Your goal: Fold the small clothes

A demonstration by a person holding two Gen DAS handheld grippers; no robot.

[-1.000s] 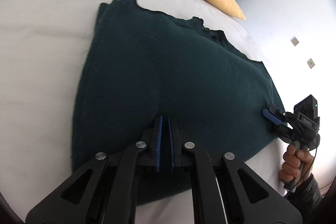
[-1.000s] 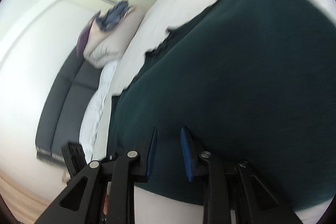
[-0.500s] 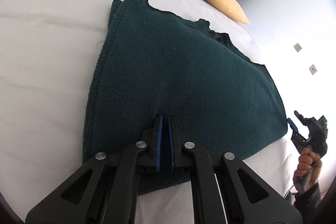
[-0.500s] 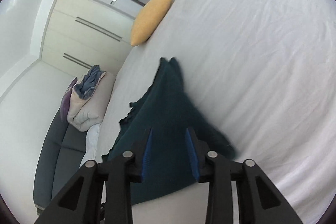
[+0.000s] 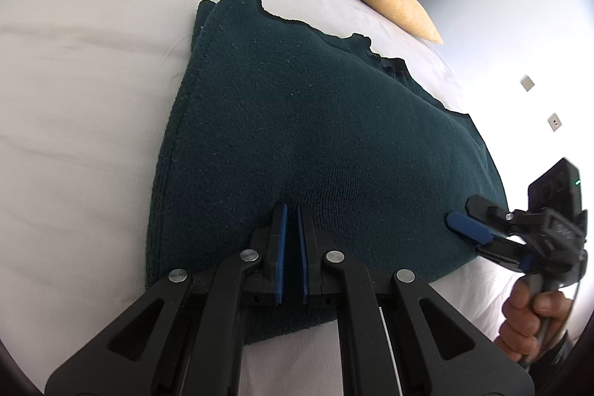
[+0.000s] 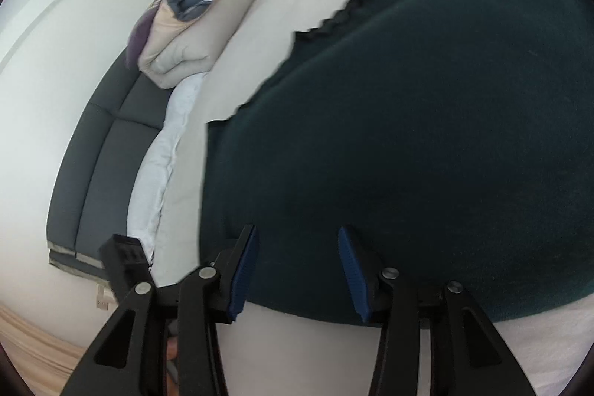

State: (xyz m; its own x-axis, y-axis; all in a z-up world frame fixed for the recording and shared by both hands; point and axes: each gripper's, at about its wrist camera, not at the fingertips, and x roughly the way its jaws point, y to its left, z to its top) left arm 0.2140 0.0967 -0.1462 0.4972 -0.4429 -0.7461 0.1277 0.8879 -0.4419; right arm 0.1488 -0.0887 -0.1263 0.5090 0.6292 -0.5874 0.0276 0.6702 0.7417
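Observation:
A dark green knitted garment lies spread on the white bed. My left gripper is shut on its near hem, and the knit puckers up into the blue pads. My right gripper, held by a hand, sits at the garment's right edge. In the right wrist view the garment fills the frame. There the right gripper has its jaws opening over the hem. The cloth lies between and below the pads, which do not press on it.
A yellow pillow lies at the far side of the bed. A pile of folded bedding and clothes sits on a dark sofa beside the bed. The bed's near edge runs just below both grippers.
My right gripper pulled off the garment's edge half a second ago, then came back over it with its jaws wider apart. My left gripper has stayed shut in place.

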